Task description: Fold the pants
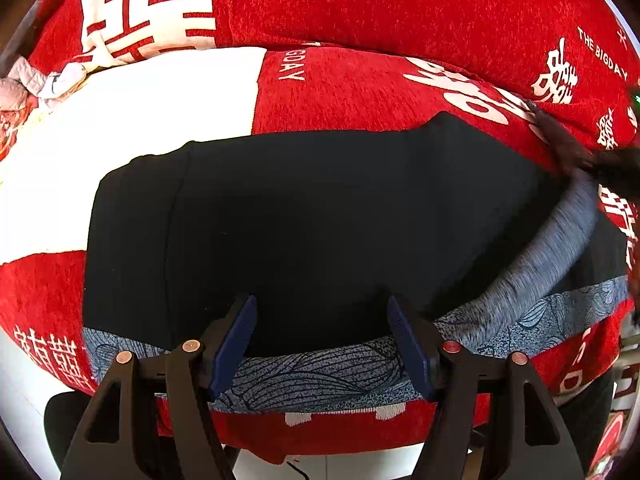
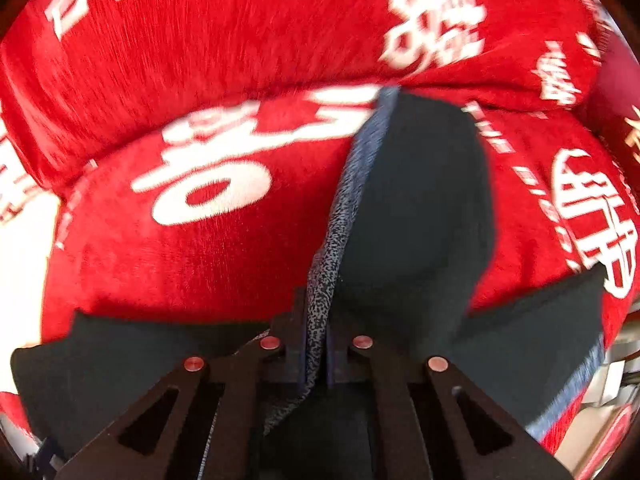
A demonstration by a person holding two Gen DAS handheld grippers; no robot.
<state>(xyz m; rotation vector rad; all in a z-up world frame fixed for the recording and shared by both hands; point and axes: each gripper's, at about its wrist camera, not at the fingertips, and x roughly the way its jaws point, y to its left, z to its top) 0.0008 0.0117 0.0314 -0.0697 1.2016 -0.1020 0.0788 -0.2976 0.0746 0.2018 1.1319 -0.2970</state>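
Blue pads of the left hand-held gripper (image 1: 322,346) are standing wide apart, gripping nothing, just above the near edge of the pants (image 1: 312,216). That edge is showing a blue-grey patterned band (image 1: 320,376), the same lining that is showing where the cloth is turned over. Black and mostly flat, the pants are lying spread across the red sofa seat (image 1: 340,92), reaching from the white patch on the left toward the right side of the view. At their right end a strip of the grey lining is rising off the seat in a curve toward a blurred dark shape at the frame's edge; what that shape is cannot be told.

In the right wrist view, the right hand-held gripper (image 2: 318,354) is clamping a fold of the pants (image 2: 420,200), its pads pressed together on the speckled grey lining. From the pinch the black cloth is standing up as a raised flap, with more of it lying low on both sides of the gripper. This view is blurred.

Around the pants, the red cover with white characters is wrapping the seat and the back cushion (image 1: 400,4). A pale quilted garment (image 1: 28,84) is lying at the far left, well apart from the pants.
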